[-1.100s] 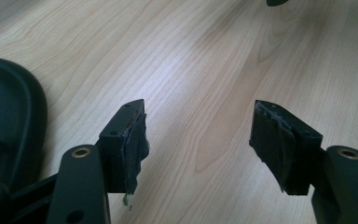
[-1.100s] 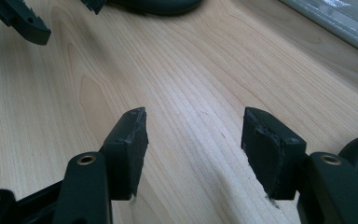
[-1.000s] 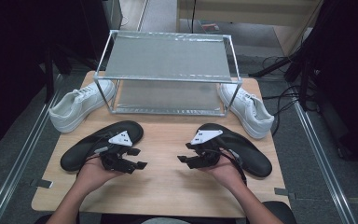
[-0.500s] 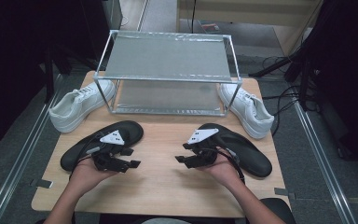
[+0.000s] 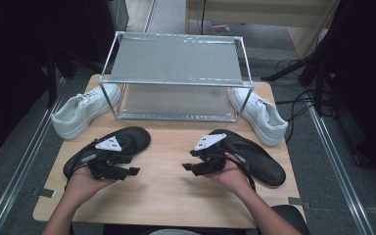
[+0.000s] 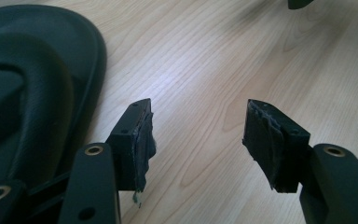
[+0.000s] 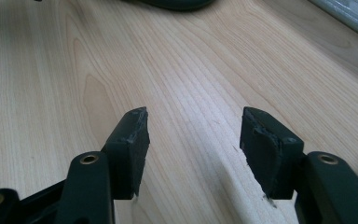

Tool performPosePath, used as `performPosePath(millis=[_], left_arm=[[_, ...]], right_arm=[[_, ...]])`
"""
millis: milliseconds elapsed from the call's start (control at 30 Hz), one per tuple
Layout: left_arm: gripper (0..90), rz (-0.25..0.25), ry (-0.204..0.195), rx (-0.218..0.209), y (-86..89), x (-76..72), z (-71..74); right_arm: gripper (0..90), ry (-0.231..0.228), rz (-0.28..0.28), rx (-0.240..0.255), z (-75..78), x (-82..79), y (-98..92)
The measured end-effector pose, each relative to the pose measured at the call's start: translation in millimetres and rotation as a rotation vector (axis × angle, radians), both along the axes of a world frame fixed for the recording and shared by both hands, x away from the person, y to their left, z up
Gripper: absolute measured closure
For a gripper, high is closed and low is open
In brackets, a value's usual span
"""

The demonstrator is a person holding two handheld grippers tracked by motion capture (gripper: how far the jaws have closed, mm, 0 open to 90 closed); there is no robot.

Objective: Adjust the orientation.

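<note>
**Both grippers wide over bare wood, black slippers beside them**

I have the left gripper [image 5: 127, 171] low over the wooden table [image 5: 166, 196], jaws spread; they have just been closing a little, with only bare wood between them. The left black slipper [image 5: 127, 139] lies just beside it, touching nothing of the pads [image 6: 140, 140] as far as I can see; in the left gripper view its dark body [image 6: 32, 88] sits just left of the jaws. My right gripper [image 5: 192, 165] is spread too, holding nothing, with the right black slipper [image 5: 254, 156] under my hand. 2 white sneakers [image 5: 81, 110] [image 5: 259, 115] flank the metal rack [image 5: 176, 63] at the far edge.
</note>
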State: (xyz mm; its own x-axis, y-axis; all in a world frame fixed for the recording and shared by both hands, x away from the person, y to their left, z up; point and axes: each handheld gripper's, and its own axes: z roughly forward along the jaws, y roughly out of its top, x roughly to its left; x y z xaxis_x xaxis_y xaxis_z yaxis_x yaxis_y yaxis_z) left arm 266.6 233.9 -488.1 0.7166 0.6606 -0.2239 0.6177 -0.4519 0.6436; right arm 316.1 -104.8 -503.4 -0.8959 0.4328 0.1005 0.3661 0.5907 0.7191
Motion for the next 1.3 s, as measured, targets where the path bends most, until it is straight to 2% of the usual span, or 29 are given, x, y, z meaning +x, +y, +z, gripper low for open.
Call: performPosePath(millis=[367,767,800,900,933,1000,1033,1067,1200,1300], left_arm=[[42.8,0.053,-0.001,-0.009,18.8,-4.0,0.7],[45.8,0.099,-0.033,-0.016,48.4,-7.1,9.7],[46.1,0.112,-0.031,-0.025,54.8,-6.2,8.7],[47.4,0.124,-0.035,-0.021,59.9,-3.7,5.4],[48.6,0.121,-0.026,-0.043,63.3,-0.1,-0.3],[50.3,0.117,-0.017,-0.054,64.3,2.1,-3.5],[55.7,0.110,-0.010,-0.061,64.5,3.6,-5.8],[56.2,0.085,-0.018,-0.060,63.0,5.6,-8.3],[57.3,0.087,-0.021,-0.057,63.0,6.5,-8.6],[54.5,0.101,-0.035,-0.042,61.7,2.6,-3.7]], right_arm=[[43.6,0.008,0.017,0.001,0.0,1.7,5.7],[43.6,0.008,0.034,-0.007,-0.5,3.2,9.9],[43.6,0.008,0.034,-0.008,-0.6,3.3,9.9],[43.6,0.007,0.033,-0.010,-0.8,3.3,9.9],[43.6,0.006,0.035,-0.012,-0.9,3.4,10.1],[43.6,0.006,0.035,-0.014,-1.0,3.3,10.3],[43.7,0.009,0.036,-0.016,-1.3,3.1,10.8],[43.7,0.008,0.036,-0.017,-1.4,2.9,11.0],[43.7,0.005,0.035,-0.020,-1.4,2.7,11.1],[43.6,0.007,0.036,-0.019,-1.2,2.9,10.7]])
